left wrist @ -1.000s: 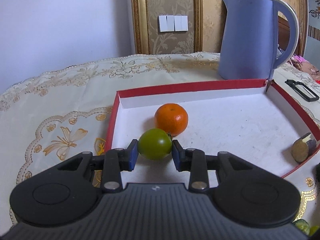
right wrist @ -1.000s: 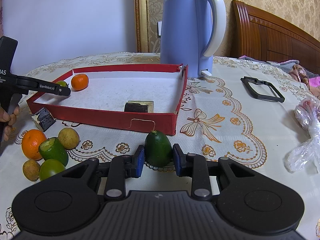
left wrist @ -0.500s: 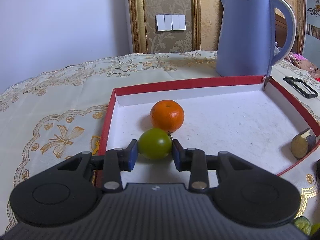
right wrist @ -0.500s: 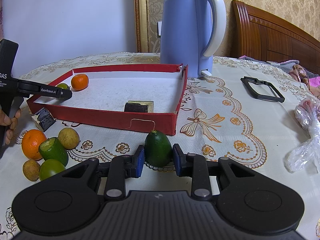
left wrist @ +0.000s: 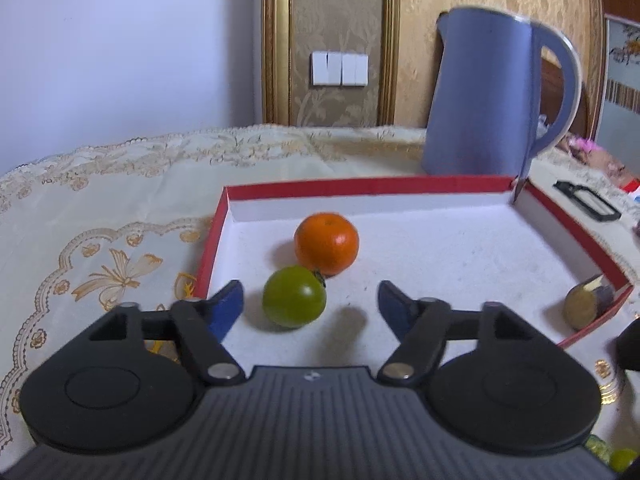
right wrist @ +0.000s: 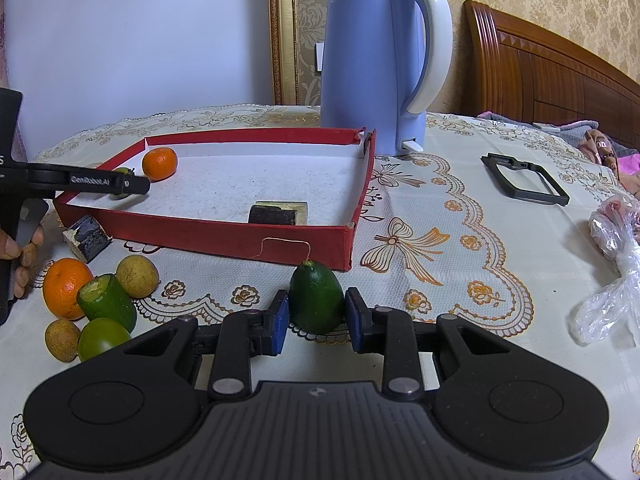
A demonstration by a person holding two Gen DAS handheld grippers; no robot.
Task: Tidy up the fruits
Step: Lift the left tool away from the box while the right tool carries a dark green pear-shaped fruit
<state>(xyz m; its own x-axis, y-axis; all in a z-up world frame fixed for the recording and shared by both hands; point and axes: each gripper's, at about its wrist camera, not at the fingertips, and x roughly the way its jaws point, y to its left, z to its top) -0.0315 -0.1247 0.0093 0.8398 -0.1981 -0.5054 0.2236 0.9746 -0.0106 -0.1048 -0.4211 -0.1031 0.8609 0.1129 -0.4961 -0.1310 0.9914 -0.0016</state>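
Left gripper jaws just opened wide; green tomato sits free between them in red tray, orange touching at 1 o'clock. Right gripper pinches green lime on bench.

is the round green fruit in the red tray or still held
In the tray. The round green fruit rests on the red cardboard tray's white floor; the left gripper's jaws have just been opening, clear on both sides.
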